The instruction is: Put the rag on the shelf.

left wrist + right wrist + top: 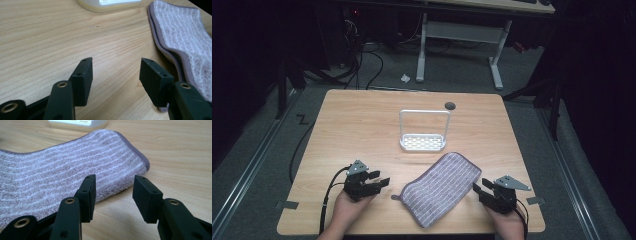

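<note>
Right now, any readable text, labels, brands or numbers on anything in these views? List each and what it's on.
None readable. The striped towel, the white rack, the wooden table and both tongs, left and right, show no print, label or number.

A folded purple striped towel (441,188) lies flat before a white rack (423,131).

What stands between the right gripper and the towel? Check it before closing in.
Nothing visible. The right gripper is open just short of the folded striped towel, with bare table between its jaws and the towel's near edge.
</note>
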The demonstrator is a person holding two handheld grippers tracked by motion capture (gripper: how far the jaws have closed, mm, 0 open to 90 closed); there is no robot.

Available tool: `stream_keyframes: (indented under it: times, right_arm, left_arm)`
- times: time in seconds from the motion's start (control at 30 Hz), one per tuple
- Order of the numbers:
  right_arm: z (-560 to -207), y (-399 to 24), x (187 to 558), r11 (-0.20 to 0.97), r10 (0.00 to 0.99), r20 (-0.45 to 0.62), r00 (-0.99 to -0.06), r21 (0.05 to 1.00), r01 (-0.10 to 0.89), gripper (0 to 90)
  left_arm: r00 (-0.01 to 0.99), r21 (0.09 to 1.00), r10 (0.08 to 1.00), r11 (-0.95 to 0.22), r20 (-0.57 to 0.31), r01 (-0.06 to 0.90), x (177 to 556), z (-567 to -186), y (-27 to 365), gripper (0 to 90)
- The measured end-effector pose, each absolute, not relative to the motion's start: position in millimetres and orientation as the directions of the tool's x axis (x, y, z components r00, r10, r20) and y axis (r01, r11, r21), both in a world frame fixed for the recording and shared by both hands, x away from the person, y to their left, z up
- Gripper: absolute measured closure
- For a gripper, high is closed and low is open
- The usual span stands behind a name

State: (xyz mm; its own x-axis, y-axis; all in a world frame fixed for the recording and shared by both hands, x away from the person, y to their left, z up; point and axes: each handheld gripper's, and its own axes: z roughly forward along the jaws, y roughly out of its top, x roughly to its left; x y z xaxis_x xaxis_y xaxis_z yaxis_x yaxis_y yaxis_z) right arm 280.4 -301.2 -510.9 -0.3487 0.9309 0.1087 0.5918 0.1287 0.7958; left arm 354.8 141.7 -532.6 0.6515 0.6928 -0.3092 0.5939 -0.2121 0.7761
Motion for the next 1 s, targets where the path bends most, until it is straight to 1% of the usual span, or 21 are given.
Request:
stream_keyframes:
  times: [0.1, 0.13, 0.23, 0.33, 0.43, 0.53, 0.57, 0.6, 0.63, 0.73, 0.83, 0.87, 0.9, 0.97, 1.0]
  right_arm:
    - [-511.4, -300.0, 279.4, 0.138, 0.932, 0.096, -0.349, 0.798, 0.587, 55.9]
    - [-511.8, -299.9, 279.1, 0.143, 0.931, 0.093, -0.353, 0.797, 0.587, 56.4]
    - [-512.2, -301.5, 277.5, 0.146, 0.928, 0.095, -0.36, 0.797, 0.586, 57.9]
    - [-512.7, -304.1, 276.4, 0.141, 0.927, 0.101, -0.362, 0.799, 0.584, 59.5]
    - [-513.4, -306.0, 276.8, 0.131, 0.927, 0.112, -0.358, 0.798, 0.588, 62.4]
    - [-513.9, -306.7, 277.5, 0.127, 0.927, 0.116, -0.357, 0.798, 0.59, 64.9]
    - [-514.1, -307.0, 278.7, 0.133, 0.927, 0.109, -0.358, 0.799, 0.587, 68.3]
    - [-513.8, -306.9, 278.8, 0.135, 0.927, 0.107, -0.359, 0.799, 0.586, 69.6]
    - [-513.3, -306.9, 278.8, 0.134, 0.927, 0.108, -0.359, 0.799, 0.587, 70.8]
    - [-512.5, -307.2, 278.0, 0.141, 0.924, 0.104, -0.368, 0.802, 0.58, 74.9]
    - [-512.7, -306.7, 275.7, 0.143, 0.923, 0.104, -0.37, 0.8, 0.582, 77.2]
    - [-512.9, -306.7, 275.4, 0.151, 0.922, 0.098, -0.374, 0.8, 0.581, 78.2]
    - [-513.3, -306.6, 275.3, 0.156, 0.921, 0.095, -0.378, 0.8, 0.58, 78.8]
    - [-513.7, -305.7, 275.5, 0.16, 0.919, 0.096, -0.383, 0.797, 0.582, 80.2]
    - [-513.8, -305.3, 276.0, 0.163, 0.917, 0.094, -0.386, 0.797, 0.582, 80.6]
  left_arm:
    - [0.669, 0.782, 0.69, -0.243, -0.276, 0.574, 353.7, -530.8, 135.1, 46.0]
    - [0.669, 0.782, 0.69, -0.243, -0.276, 0.574, 353.7, -530.8, 135.1, 47.7]
    - [0.692, 0.788, 0.675, -0.271, -0.254, 0.553, 352.9, -530.0, 129.1, 64.8]
    - [0.7, 0.789, 0.672, -0.285, -0.241, 0.545, 353.4, -528.2, 123.4, 79.2]
    - [0.709, 0.788, 0.666, -0.299, -0.231, 0.538, 356.2, -526.4, 116.4, 89.0]
    - [0.718, 0.784, 0.658, -0.314, -0.227, 0.535, 358.6, -525.0, 109.3, 90.0]
    - [0.735, 0.786, 0.642, -0.331, -0.218, 0.522, 360.1, -522.8, 98.9, 90.0]
    - [0.735, 0.786, 0.642, -0.331, -0.218, 0.522, 360.1, -522.8, 98.9, 90.0]
    - [0.752, 0.787, 0.624, -0.348, -0.212, 0.51, 361.2, -520.5, 87.2, 90.0]
    - [0.78, 0.78, 0.589, -0.38, -0.21, 0.497, 359.0, -520.8, 70.3, 90.0]
    - [0.796, 0.767, 0.572, -0.414, -0.201, 0.491, 353.7, -523.6, 63.2, 90.0]
    - [0.803, 0.755, 0.557, -0.429, -0.21, 0.496, 345.5, -526.8, 60.8, 90.0]
    - [0.803, 0.755, 0.557, -0.429, -0.21, 0.496, 345.5, -526.8, 60.8, 90.0]
    - [0.825, 0.734, 0.523, -0.472, -0.212, 0.488, 327.3, -530.2, 55.3, 90.0]
    - [0.825, 0.734, 0.523, -0.472, -0.212, 0.488, 327.3, -530.2, 55.3, 90.0]
